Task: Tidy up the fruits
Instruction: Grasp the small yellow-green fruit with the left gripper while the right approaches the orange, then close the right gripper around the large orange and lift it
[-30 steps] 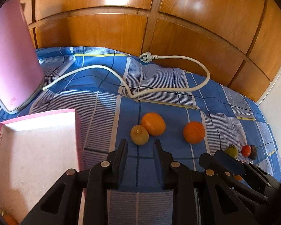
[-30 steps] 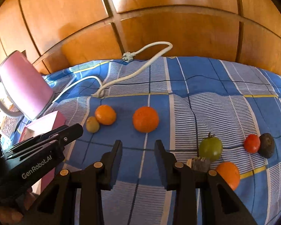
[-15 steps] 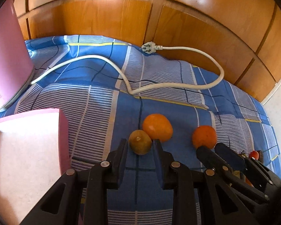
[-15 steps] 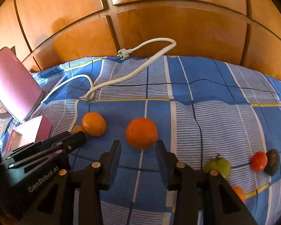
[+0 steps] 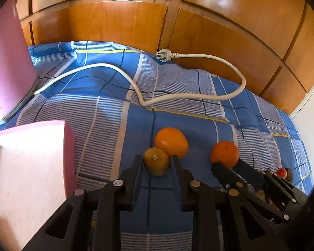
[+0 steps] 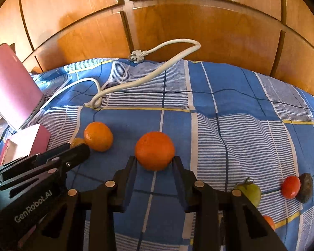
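My left gripper (image 5: 156, 162) is open, its fingertips on either side of a small yellow-brown fruit (image 5: 156, 161) on the blue checked cloth. An orange (image 5: 171, 142) touches that fruit from behind. My right gripper (image 6: 155, 163) is open around a second, redder orange (image 6: 154, 150), which also shows in the left wrist view (image 5: 224, 154). A green tomato (image 6: 250, 191), a red tomato (image 6: 290, 187), a dark fruit (image 6: 305, 187) and part of another orange fruit (image 6: 269, 221) lie to the right. A pink tray (image 5: 25, 173) stands at the left.
A white power cable (image 5: 190, 97) with its plug (image 5: 164, 53) snakes across the cloth behind the fruit. A pink appliance (image 5: 6, 67) stands at the far left. Wooden panels (image 6: 178, 21) close off the back. The left gripper's body (image 6: 37, 173) shows in the right wrist view.
Both grippers have moved forward. The left fingertips now flank the yellow-brown fruit and the right fingertips flank the redder orange. Both stay open.
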Tool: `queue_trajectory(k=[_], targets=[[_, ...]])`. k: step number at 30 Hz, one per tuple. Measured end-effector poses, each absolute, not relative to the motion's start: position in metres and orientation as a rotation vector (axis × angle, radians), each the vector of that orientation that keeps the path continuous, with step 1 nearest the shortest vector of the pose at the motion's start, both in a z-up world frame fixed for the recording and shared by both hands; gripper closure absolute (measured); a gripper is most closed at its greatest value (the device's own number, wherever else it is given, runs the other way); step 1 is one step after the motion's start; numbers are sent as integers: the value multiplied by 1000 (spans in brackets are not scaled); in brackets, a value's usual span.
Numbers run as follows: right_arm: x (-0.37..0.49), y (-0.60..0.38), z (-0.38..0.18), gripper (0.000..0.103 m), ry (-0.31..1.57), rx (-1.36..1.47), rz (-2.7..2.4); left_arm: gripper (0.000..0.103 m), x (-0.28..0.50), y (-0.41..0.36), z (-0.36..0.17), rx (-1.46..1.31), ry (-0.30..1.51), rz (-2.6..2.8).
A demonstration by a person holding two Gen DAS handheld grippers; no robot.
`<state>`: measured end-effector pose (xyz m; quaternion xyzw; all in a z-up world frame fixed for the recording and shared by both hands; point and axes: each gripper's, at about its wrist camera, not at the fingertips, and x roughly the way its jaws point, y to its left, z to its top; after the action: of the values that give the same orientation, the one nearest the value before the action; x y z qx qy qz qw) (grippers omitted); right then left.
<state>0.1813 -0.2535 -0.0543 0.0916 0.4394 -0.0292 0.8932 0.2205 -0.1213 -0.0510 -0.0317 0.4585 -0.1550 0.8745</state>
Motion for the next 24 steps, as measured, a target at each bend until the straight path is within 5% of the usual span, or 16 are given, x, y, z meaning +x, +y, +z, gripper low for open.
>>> queue_trajectory(k=[9, 11, 21, 24], targets=[[153, -249, -41, 75, 902, 181, -27, 77, 191, -116, -37, -63, 937, -313], [144, -247, -38, 88, 898, 179, -19, 77, 180, -115, -33, -61, 930, -318], [104, -250, -37, 88, 912, 209, -7, 77, 133, -100, -30, -88, 930, -311], [104, -252, -36, 74, 911, 225, -15, 77, 127, -96, -32, -90, 934, -306]])
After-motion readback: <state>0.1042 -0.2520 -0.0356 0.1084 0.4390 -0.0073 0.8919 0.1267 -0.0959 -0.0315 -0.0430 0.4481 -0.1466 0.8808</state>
